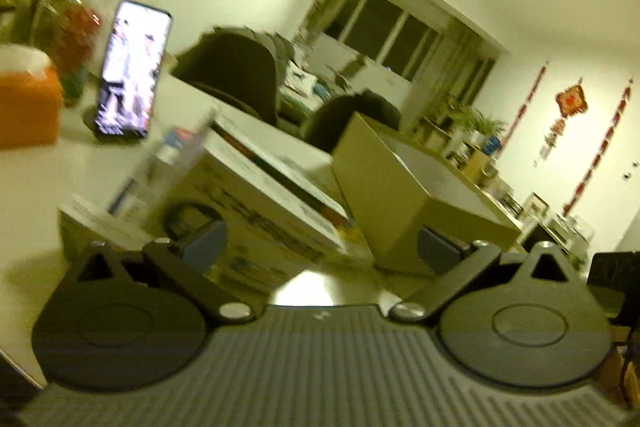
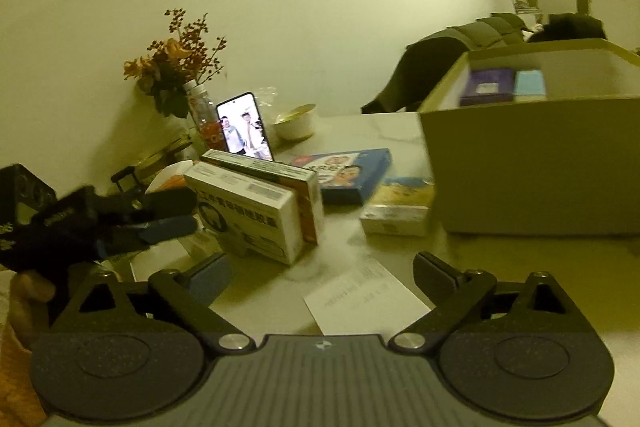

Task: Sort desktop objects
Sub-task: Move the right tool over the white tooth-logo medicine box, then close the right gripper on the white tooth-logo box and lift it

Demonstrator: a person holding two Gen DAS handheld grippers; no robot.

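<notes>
My left gripper (image 1: 320,247) stands open with nothing between its fingers, facing a blurred stack of white medicine boxes (image 1: 260,211) and a tan cardboard box (image 1: 400,203). In the right wrist view the left gripper (image 2: 188,215) hovers just left of two upright medicine boxes (image 2: 248,215). My right gripper (image 2: 324,273) is open and empty above a paper slip (image 2: 364,299). A blue box (image 2: 348,175) and a small yellowish box (image 2: 400,211) lie flat beside the cardboard box (image 2: 532,163), which holds a purple box (image 2: 486,85) and a light blue one (image 2: 530,83).
A lit phone (image 2: 244,131) stands on a holder at the back of the white table, next to a bottle of dried flowers (image 2: 200,111) and a white bowl (image 2: 294,123). An orange box (image 1: 28,107) sits at the left. Dark chairs (image 1: 232,75) stand behind the table.
</notes>
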